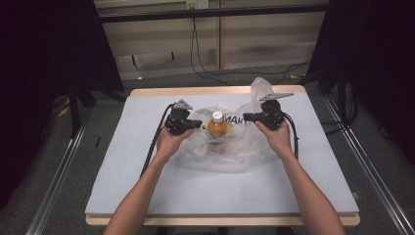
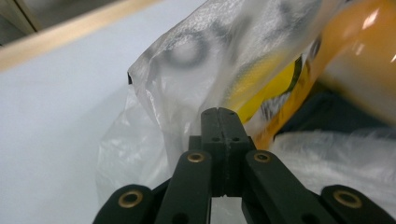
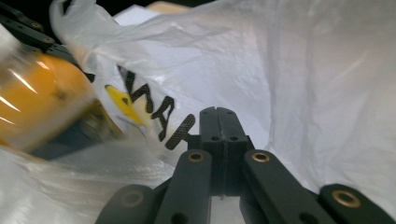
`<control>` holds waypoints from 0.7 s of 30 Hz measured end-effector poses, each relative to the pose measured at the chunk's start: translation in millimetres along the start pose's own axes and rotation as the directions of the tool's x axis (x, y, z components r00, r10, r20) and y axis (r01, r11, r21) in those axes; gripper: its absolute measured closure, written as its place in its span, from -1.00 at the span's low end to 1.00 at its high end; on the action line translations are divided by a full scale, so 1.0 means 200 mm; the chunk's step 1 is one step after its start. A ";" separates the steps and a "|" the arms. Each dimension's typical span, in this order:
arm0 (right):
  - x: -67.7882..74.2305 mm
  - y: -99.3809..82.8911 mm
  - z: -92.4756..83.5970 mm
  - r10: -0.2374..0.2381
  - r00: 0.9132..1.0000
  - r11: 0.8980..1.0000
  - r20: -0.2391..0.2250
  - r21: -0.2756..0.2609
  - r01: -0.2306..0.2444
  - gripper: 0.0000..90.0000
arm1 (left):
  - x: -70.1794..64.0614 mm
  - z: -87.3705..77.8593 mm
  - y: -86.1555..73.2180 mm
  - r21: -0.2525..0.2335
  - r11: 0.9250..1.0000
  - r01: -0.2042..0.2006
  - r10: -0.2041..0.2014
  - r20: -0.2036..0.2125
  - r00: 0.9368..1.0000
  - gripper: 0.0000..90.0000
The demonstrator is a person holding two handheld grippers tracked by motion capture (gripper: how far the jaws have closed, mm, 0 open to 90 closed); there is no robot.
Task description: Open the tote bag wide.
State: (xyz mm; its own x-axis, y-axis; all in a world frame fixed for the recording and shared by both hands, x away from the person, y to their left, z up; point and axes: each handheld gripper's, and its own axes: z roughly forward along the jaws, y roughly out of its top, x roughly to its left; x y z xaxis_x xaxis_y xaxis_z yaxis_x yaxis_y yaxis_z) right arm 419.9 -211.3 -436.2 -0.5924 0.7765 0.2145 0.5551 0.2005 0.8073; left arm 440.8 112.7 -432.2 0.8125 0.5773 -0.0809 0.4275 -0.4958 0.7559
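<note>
On the left of the high view, the left gripper meets the left edge of the plastic bag, its fingers pressed together; whether film is pinched between them cannot be told. The clear bag lies crumpled mid-counter, and an orange bottle with a white cap stands inside it between the grippers. At the bag's right edge the right gripper has its fingers likewise closed, white film just ahead of them.

Orange bottle, translucent white bag
</note>
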 end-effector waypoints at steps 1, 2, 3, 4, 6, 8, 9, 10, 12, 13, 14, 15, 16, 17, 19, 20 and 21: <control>0.00 -0.02 0.02 -0.003 1.000 1.000 0.002 0.019 0.003 1.00 | -0.01 0.04 -0.03 0.034 0.999 -0.008 0.007 0.021 1.000 1.00; 0.00 -0.04 0.04 -0.008 1.000 0.999 -0.004 0.041 0.008 1.00 | -0.01 0.06 -0.04 0.055 0.998 -0.028 0.027 0.025 0.999 1.00; 0.00 -0.06 0.05 -0.015 1.000 0.998 -0.006 0.061 0.016 1.00 | -0.02 0.07 -0.04 0.081 0.996 -0.042 0.039 0.040 0.998 1.00; 0.01 -0.08 0.06 -0.015 1.000 0.997 -0.013 0.080 0.016 1.00 | -0.04 0.08 -0.05 0.098 0.993 -0.063 0.059 0.046 0.997 1.00; 0.02 -0.11 0.09 -0.028 0.999 0.993 -0.029 0.114 0.031 1.00 | -0.05 0.08 -0.05 0.120 0.989 -0.087 0.082 0.048 0.995 1.00; 0.02 -0.14 0.11 -0.036 0.998 0.987 -0.049 0.153 0.043 1.00 | -0.06 0.09 -0.07 0.173 0.975 -0.143 0.131 0.083 0.988 1.00; 0.02 -0.14 0.11 -0.036 0.998 0.987 -0.049 0.153 0.043 1.00 | -0.06 0.09 -0.07 0.173 0.975 -0.143 0.131 0.083 0.988 1.00; 0.03 -0.16 0.12 -0.049 0.997 0.977 -0.061 0.204 0.060 1.00 | -0.07 0.09 -0.09 0.200 0.968 -0.151 0.138 0.077 0.987 1.00; 0.03 -0.18 0.13 -0.043 0.995 0.967 -0.093 0.248 0.065 1.00 | -0.09 0.11 -0.15 0.235 0.960 -0.155 0.138 0.087 0.987 1.00; 0.03 -0.20 0.13 -0.051 0.994 0.958 -0.097 0.275 0.077 1.00 | -0.09 0.10 -0.16 0.236 0.957 -0.168 0.155 0.076 0.985 1.00; 0.03 -0.20 0.13 -0.051 0.994 0.958 -0.097 0.275 0.077 1.00 | -0.09 0.10 -0.16 0.236 0.957 -0.168 0.155 0.076 0.985 1.00; 0.02 -0.21 0.11 -0.040 0.992 0.957 -0.116 0.283 0.072 1.00 | -0.09 0.08 -0.17 0.247 0.952 -0.180 0.168 0.071 0.983 1.00; 0.02 -0.21 0.11 -0.040 0.992 0.957 -0.116 0.283 0.072 1.00 | -0.09 0.08 -0.17 0.247 0.952 -0.180 0.168 0.071 0.983 1.00; 0.01 -0.21 0.09 -0.046 0.990 0.949 -0.132 0.304 0.084 1.00 | -0.09 0.06 -0.18 0.267 0.944 -0.194 0.186 0.056 0.981 1.00; 0.02 -0.21 0.07 -0.073 0.986 0.932 -0.148 0.343 0.120 1.00 | -0.10 0.04 -0.19 0.294 0.933 -0.206 0.203 0.043 0.978 1.00; 0.02 -0.21 0.07 -0.073 0.986 0.932 -0.148 0.343 0.120 1.00 | -0.10 0.04 -0.19 0.294 0.933 -0.206 0.203 0.043 0.978 1.00; 0.03 -0.21 0.04 -0.075 0.986 0.921 -0.149 0.368 0.125 1.00 | -0.09 0.03 -0.19 0.305 0.929 -0.212 0.209 0.041 0.977 1.00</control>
State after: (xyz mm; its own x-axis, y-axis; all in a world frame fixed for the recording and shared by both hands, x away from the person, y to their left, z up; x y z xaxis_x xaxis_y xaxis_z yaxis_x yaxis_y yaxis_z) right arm 398.1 -210.8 -474.4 -0.7123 0.6620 0.2329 0.6522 0.5019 0.5681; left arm 411.9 117.3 -463.7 0.8995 0.4337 0.0528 0.3457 -0.7803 0.5212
